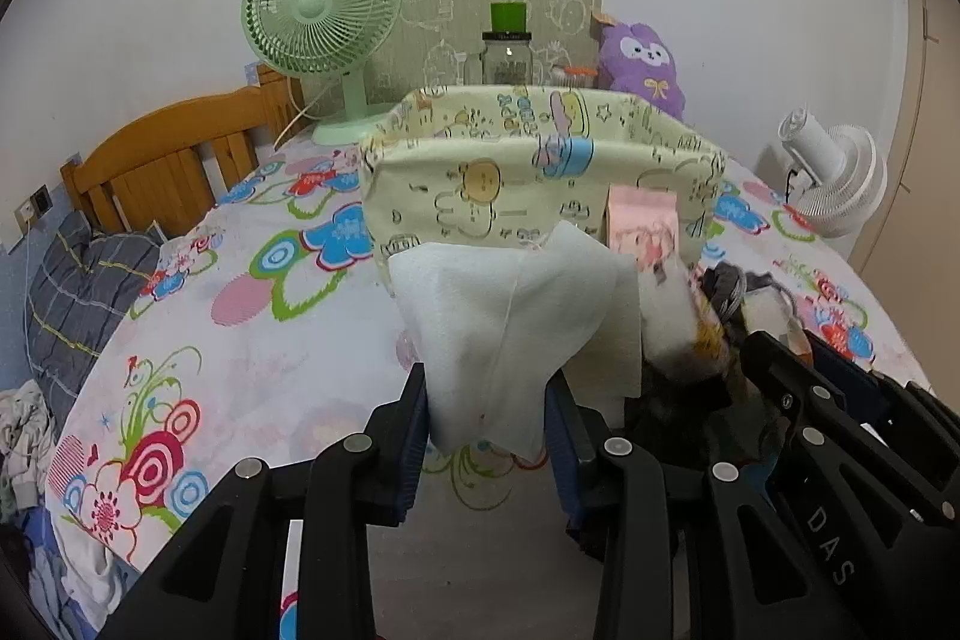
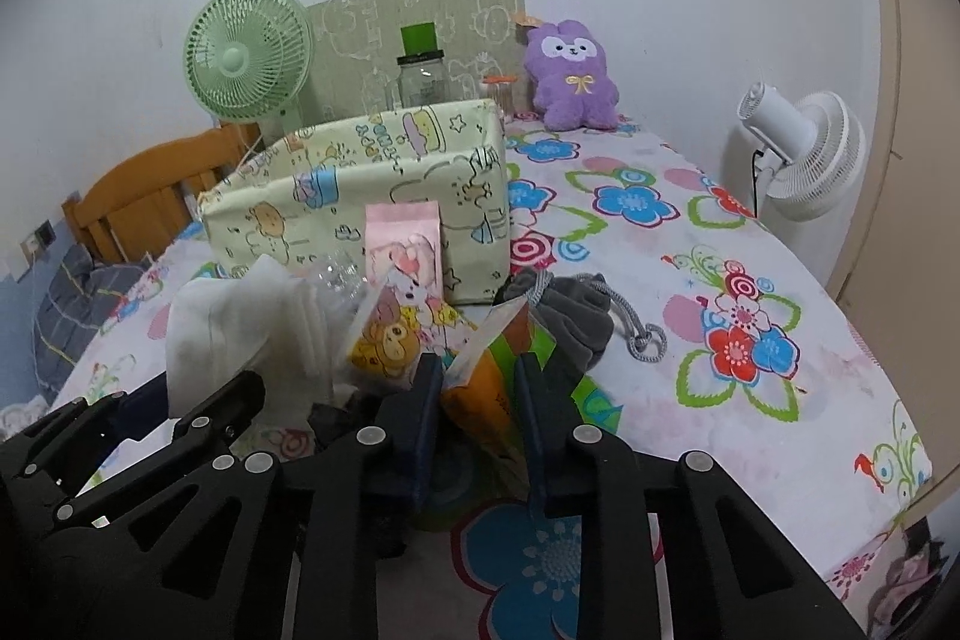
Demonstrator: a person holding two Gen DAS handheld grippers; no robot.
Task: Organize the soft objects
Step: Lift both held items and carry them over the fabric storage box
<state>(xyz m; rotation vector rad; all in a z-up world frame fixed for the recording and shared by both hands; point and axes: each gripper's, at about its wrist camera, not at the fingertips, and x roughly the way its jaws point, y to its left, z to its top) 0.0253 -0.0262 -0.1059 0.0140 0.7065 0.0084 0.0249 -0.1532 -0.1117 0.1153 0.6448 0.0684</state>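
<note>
We see left tongs [image 1: 486, 400] clamped on white soft cloth [image 1: 510, 316] | right tongs [image 2: 477, 400] clamped on orange-green printed packet [image 2: 483, 388] | cream cartoon-print fabric box [image 2: 360, 196] ahead of both

A bed with a flowered sheet [image 2: 690, 244] carries a fabric box [image 2: 360, 196], with a pink packet [image 2: 405, 250] against its front and a grey pouch [image 2: 570, 310] near its corner. A purple plush [image 2: 570, 82], jar [image 2: 422, 79] and green fan [image 2: 246, 58] stand behind it.
</note>
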